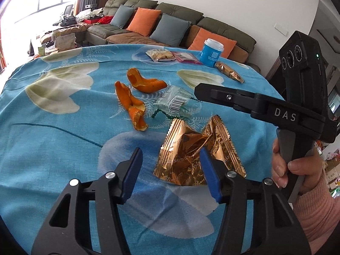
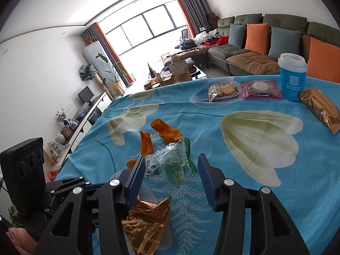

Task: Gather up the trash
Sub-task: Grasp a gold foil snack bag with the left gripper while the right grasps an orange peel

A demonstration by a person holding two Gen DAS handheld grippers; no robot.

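**A:** Left gripper (image 1: pixel 170 170) low over the blue floral tablecloth (image 1: pixel 53 148), jaws spread, nothing pinched. The torn gold foil wrapper (image 1: pixel 187 148) lies flat between the tips and just past them, its right half tucked behind the right blue pad.

**B:** Right gripper (image 2: pixel 172 178) is parted too, holding nothing. The clear plastic wrapper (image 2: pixel 170 159) with green printing lies on the cloth in the gap between its fingers, nearer the left pad.

**A:** Whether that pad touches it, I cannot tell. Two orange peels (image 1: pixel 131 104) lie just beyond the clear wrapper.

**B:** From the right wrist, the gold wrapper sits low, under the left finger. At the far edge: a blue cup (image 2: pixel 292 76), sealed biscuit packs (image 2: pixel 223 90) and a gold snack bar (image 2: pixel 322 108).
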